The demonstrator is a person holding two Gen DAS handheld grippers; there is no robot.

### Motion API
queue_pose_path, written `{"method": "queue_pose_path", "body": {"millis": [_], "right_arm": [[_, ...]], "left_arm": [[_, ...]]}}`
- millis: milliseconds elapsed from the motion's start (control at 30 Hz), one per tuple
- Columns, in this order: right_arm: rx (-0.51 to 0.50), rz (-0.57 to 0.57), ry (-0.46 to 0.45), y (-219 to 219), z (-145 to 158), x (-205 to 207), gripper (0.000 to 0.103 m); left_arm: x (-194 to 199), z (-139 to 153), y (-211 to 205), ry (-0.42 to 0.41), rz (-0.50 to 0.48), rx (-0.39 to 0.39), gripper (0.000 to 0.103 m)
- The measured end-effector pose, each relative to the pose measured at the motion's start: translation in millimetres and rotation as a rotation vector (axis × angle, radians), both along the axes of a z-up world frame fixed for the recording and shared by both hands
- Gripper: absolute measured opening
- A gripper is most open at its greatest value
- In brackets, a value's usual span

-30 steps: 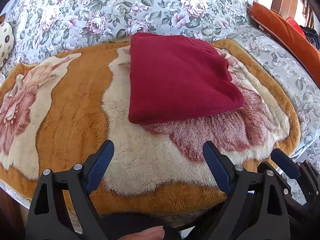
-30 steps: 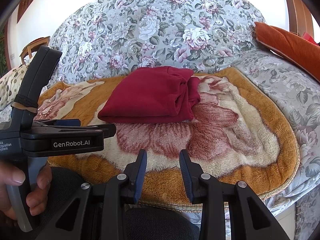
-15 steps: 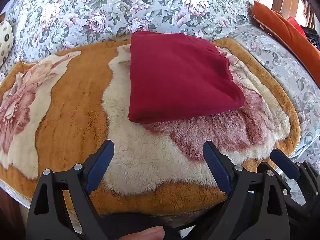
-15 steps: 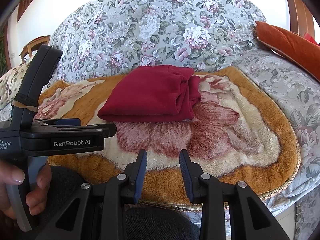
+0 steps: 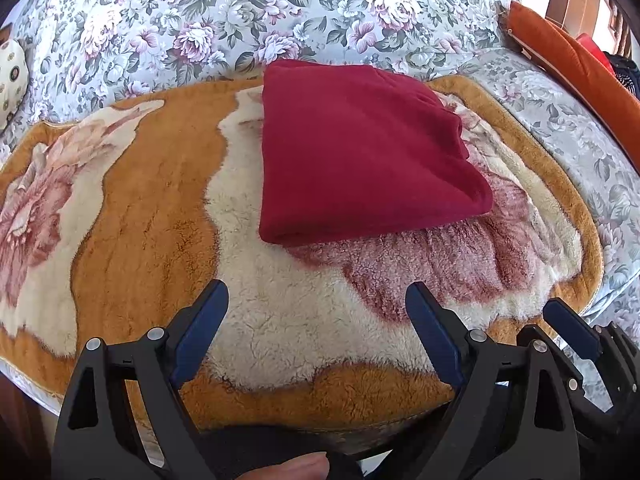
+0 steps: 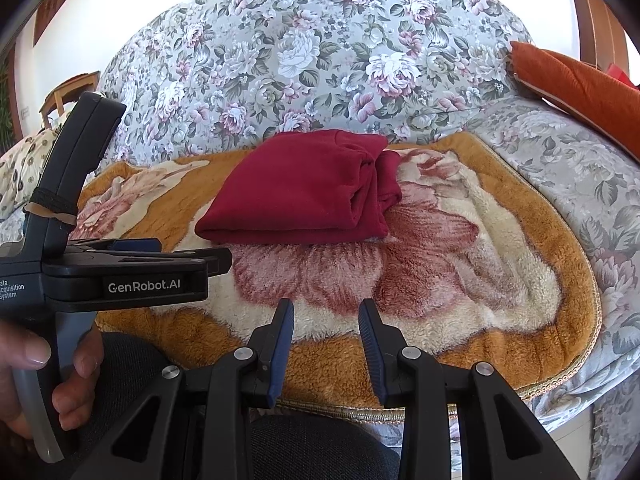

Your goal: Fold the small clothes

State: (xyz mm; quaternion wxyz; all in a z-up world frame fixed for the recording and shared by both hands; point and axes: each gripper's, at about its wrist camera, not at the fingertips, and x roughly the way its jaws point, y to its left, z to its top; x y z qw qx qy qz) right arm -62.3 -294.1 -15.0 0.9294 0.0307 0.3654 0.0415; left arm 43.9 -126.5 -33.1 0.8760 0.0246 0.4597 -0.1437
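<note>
Dark red fleece, the small garment (image 5: pixel 360 152) lies folded into a compact, roughly square bundle on the plush blanket (image 5: pixel 132 208), toward its far side, close to the floral backrest (image 5: pixel 224 12). In the right wrist view the same garment (image 6: pixel 296 188) shows its stacked layers and a rolled edge along its right side, and its near fold rests flat on the pile. The blanket, orange-brown with cream and a large pink flower pattern, covers the seat of a sofa in grey floral fabric (image 6: pixel 580 184). An orange cushion (image 5: pixel 576 68) leans at the sofa's right end.

Neither tool touches the garment; both hover near the blanket's front edge, well apart from the bundle. The left gripper (image 5: pixel 316 308) has its blue-padded fingers (image 5: pixel 200 332) spread wide with only blanket between them. The right gripper (image 6: pixel 326 332) holds its fingers (image 6: pixel 282 344) parted by a narrower gap, again with nothing between them. In the right wrist view the left gripper's black body appears from the side, its handle held by the person's left hand (image 6: pixel 36 372). A fingertip (image 5: pixel 296 468) shows at the bottom edge of the left wrist view.
</note>
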Motion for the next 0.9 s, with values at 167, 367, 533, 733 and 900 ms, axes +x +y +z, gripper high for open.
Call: {"method": "queue_pose_path", "body": {"millis": [167, 367, 533, 733, 900], "right_arm": [[0.001, -0.002, -0.002, -0.4, -0.2, 0.0, 0.032], [0.000, -0.003, -0.002, 0.5, 0.7, 0.2, 0.032], [-0.001, -0.003, 0.000, 0.9, 0.8, 0.1, 0.032], [0.000, -0.002, 0.000, 0.9, 0.5, 0.3, 0.032], [-0.002, -0.003, 0.000, 1.4, 0.5, 0.4, 0.032]], "left_arm": [[0.6, 0.1, 0.0, 0.001, -0.001, 0.001, 0.090], [0.7, 0.1, 0.2, 0.001, 0.000, -0.001, 0.090], [0.3, -0.1, 0.0, 0.001, -0.002, -0.001, 0.090], [-2.0, 1.6, 0.6, -0.016, -0.007, -0.016, 0.090], [-3.8, 5.0, 2.4, -0.035, -0.001, -0.026, 0.090]]}}
